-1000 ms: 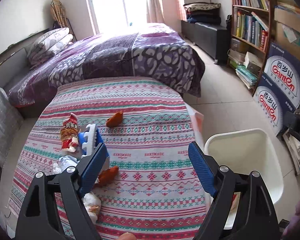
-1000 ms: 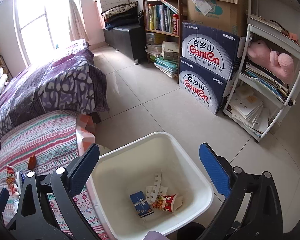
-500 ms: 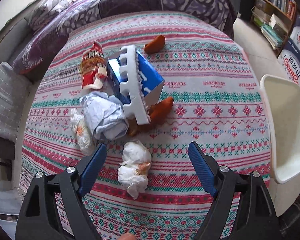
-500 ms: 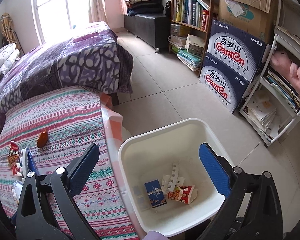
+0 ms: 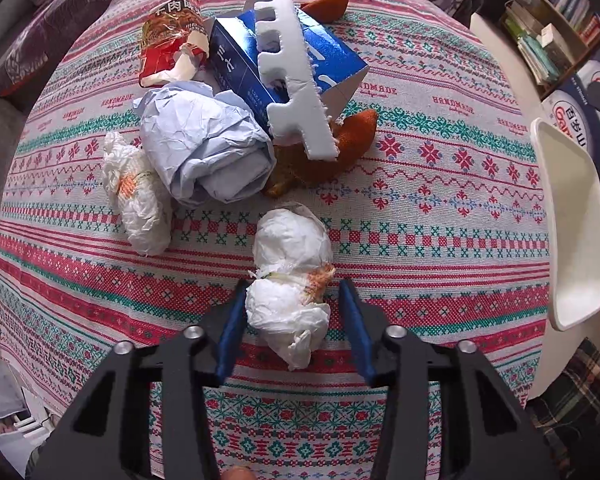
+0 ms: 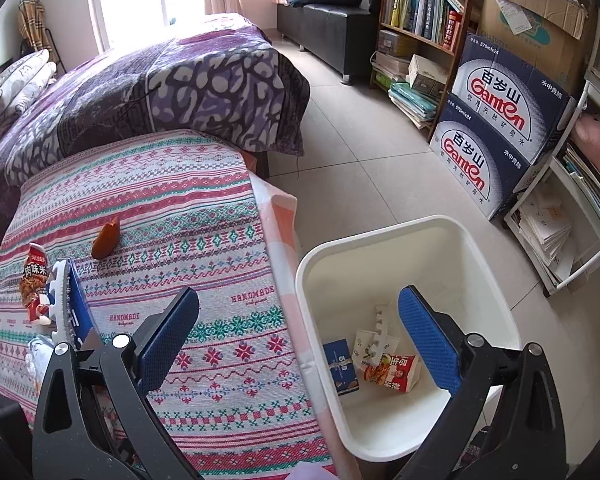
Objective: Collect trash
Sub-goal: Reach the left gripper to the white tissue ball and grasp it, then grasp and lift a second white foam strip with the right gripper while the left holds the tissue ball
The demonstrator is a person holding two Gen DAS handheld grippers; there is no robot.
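Left wrist view: your left gripper (image 5: 292,312) jaws are closing around a crumpled white tissue wad (image 5: 290,276); right gripper (image 6: 300,336) jaws released; the white plastic bin (image 6: 384,424) holds three scraps, several more remain on the desk (image 5: 420,240)

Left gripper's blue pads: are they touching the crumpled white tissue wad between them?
Cannot tell. In the left wrist view the left gripper is closing around the white tissue wad; contact is unclear.

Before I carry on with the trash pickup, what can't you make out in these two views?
- Left wrist view: whether the closing left gripper already touches the white crumpled tissue wad between its pads.
- Left wrist view: white plastic bin, cut off by the frame's edge.
- Right wrist view: bin floor, partly hidden by the open right gripper.
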